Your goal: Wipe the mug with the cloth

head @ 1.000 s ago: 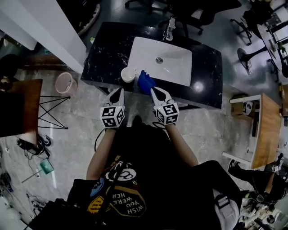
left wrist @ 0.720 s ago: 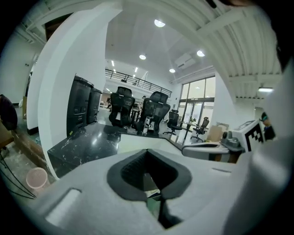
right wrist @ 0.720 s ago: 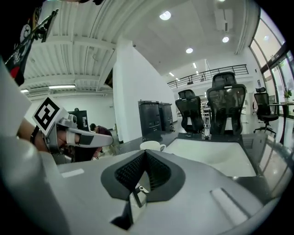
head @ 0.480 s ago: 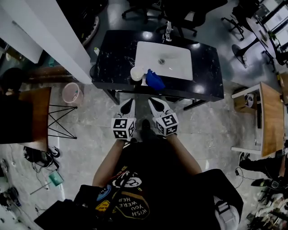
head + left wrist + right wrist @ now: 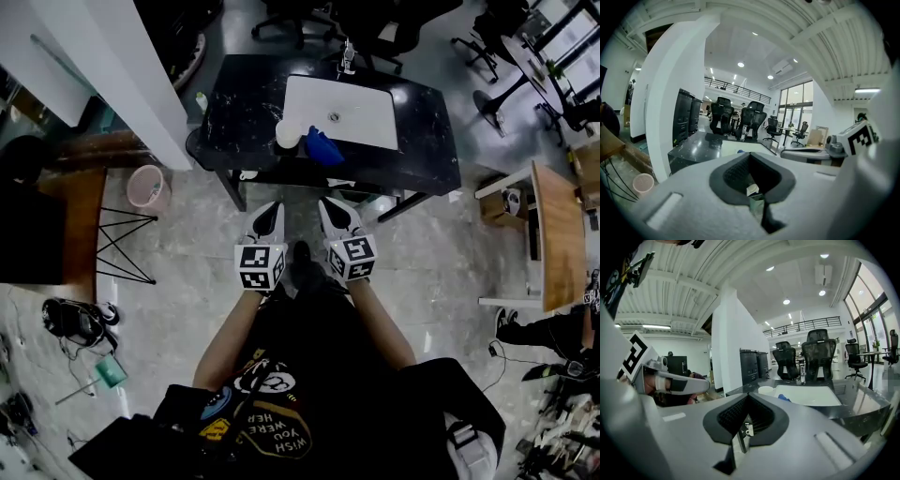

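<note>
A white mug [image 5: 287, 136] stands on the black counter [image 5: 234, 112] at the front left corner of the white sink [image 5: 356, 108]. A blue cloth [image 5: 323, 148] lies crumpled right beside it. Both grippers hang over the floor, well short of the counter. My left gripper [image 5: 267, 217] and right gripper [image 5: 336, 214] are side by side, each shut with nothing between the jaws. In the right gripper view the mug [image 5: 765, 390] and cloth [image 5: 783, 398] show far ahead beyond the shut right gripper [image 5: 746, 397]. The left gripper view shows the left gripper [image 5: 751, 155] shut.
A faucet [image 5: 348, 56] stands behind the sink. A white pillar [image 5: 112, 66] rises left of the counter, with a pink bin [image 5: 148, 186] at its foot. A wooden table [image 5: 553, 234] is at the right. Office chairs stand beyond the counter.
Both grippers have drawn back from the counter edge to over the floor. The right gripper was close to the blue cloth; now it is well away. Mug and cloth stay on the counter.
</note>
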